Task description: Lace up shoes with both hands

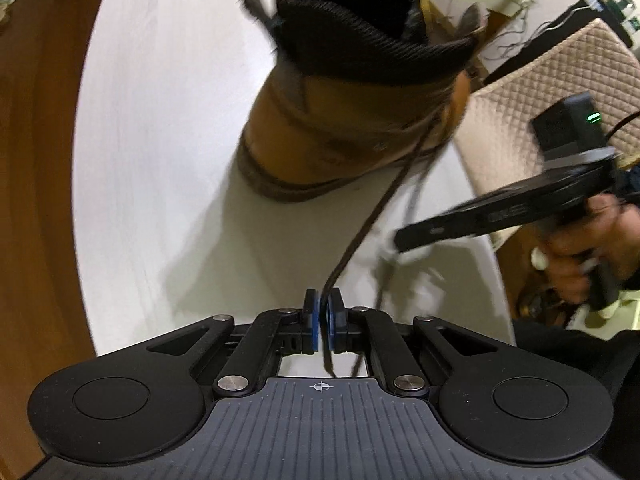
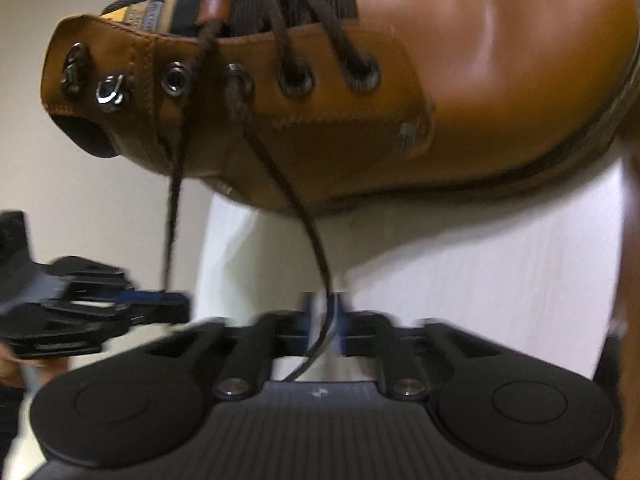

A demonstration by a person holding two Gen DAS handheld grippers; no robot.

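White tabletop [image 1: 160, 120], wooden floor [image 1: 36, 160].

1. The boot [image 1: 344, 120] stood on the desk [image 1: 160, 160].
2. One lace end [image 1: 360, 232] ran from the boot into the left claw [image 1: 323, 320].
3. The other lace end [image 2: 296, 208] ran into the right claw [image 2: 325, 328], right of the left claw.

The counter [image 1: 160, 128] is white w/ a round edge, and brown wood floor [image 1: 36, 160] shows past it on the left. One tan boot [image 1: 320, 140] sits right on the counter, sole down, near the middle. Its dark brown lace [image 1: 384, 200] goes up off the boot & doesn't lie flat on the top.
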